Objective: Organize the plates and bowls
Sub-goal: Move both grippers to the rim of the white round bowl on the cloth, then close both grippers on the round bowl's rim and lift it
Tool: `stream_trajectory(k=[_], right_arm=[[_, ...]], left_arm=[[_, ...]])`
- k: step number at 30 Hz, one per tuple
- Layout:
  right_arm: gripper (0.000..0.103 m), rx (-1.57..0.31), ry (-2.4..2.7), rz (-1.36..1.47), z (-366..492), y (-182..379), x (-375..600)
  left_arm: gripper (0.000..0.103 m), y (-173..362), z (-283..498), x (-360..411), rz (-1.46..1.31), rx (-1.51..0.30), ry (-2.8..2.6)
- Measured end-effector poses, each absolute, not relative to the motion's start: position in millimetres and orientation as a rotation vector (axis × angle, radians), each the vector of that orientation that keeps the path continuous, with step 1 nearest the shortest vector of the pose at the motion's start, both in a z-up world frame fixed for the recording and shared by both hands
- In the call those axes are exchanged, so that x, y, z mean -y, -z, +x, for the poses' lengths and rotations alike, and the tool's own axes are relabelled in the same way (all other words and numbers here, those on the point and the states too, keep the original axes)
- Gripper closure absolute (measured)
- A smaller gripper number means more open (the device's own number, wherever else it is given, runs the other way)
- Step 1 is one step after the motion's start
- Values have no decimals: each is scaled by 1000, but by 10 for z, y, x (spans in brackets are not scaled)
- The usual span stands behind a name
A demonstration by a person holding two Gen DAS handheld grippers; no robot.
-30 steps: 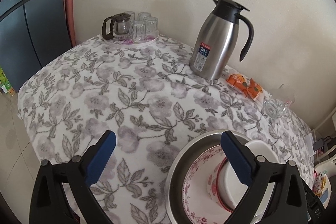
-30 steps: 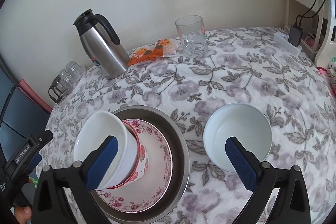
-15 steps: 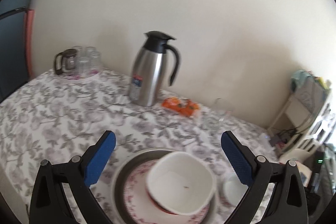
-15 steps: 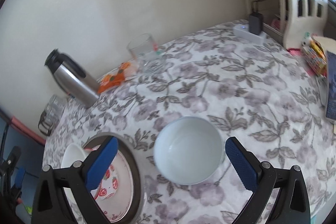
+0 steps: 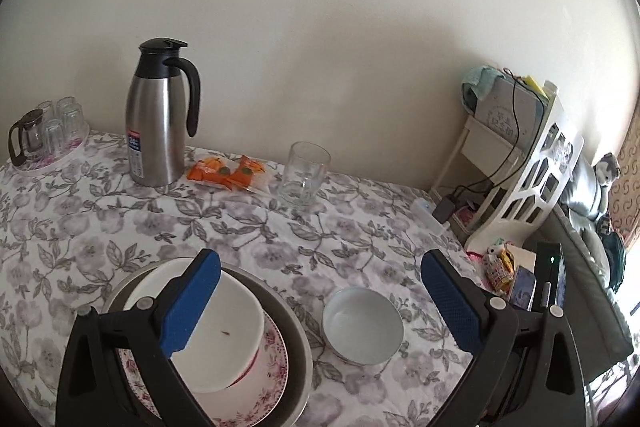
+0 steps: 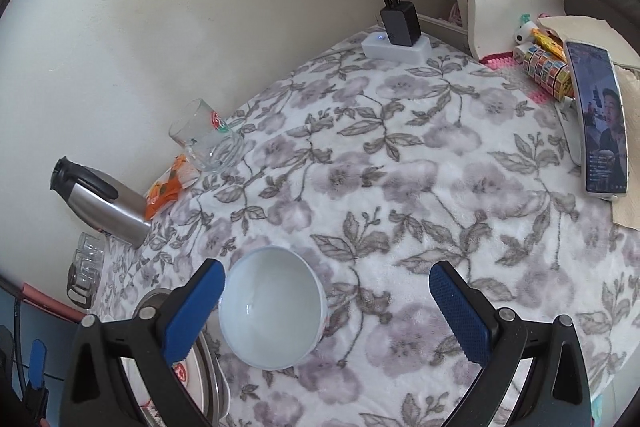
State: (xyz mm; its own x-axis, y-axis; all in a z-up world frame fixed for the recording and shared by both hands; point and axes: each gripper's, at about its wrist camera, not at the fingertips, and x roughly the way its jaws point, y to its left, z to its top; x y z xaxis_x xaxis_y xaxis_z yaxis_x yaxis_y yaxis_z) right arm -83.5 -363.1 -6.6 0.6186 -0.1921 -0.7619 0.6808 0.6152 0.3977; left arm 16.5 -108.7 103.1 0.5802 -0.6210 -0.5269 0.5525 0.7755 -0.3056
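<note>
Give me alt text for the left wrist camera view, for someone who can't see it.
An open left gripper hovers over a floral tablecloth, above a metal basin holding a floral plate and a white bowl; a small white bowl sits just right of the basin. Along the wall stand a steel thermos, an orange snack packet and an empty glass.

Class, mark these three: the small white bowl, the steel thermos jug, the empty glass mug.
small white bowl (image 6: 270,311), right wrist view, inner bottom.
steel thermos jug (image 5: 154,131), left wrist view, steel body.
empty glass mug (image 5: 304,175), left wrist view, side wall.
</note>
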Motion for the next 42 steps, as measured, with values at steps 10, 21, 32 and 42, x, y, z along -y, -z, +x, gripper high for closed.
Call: stream_trajectory(k=[10, 21, 32, 42], right_arm=[[1, -818, 536, 755, -719, 296, 3623], [31, -937, 500, 730, -533, 592, 3530], [60, -984, 480, 738, -462, 696, 3514], [67, -1006, 474, 743, -446, 759, 3524]], left_arm=[[3, -514, 446, 1458, -119, -889, 747], [28, -235, 466, 1927, 27, -998, 788], [56, 83, 585, 2400, 213, -1065, 762], [63, 266, 735, 2462, 210, -1098, 718]])
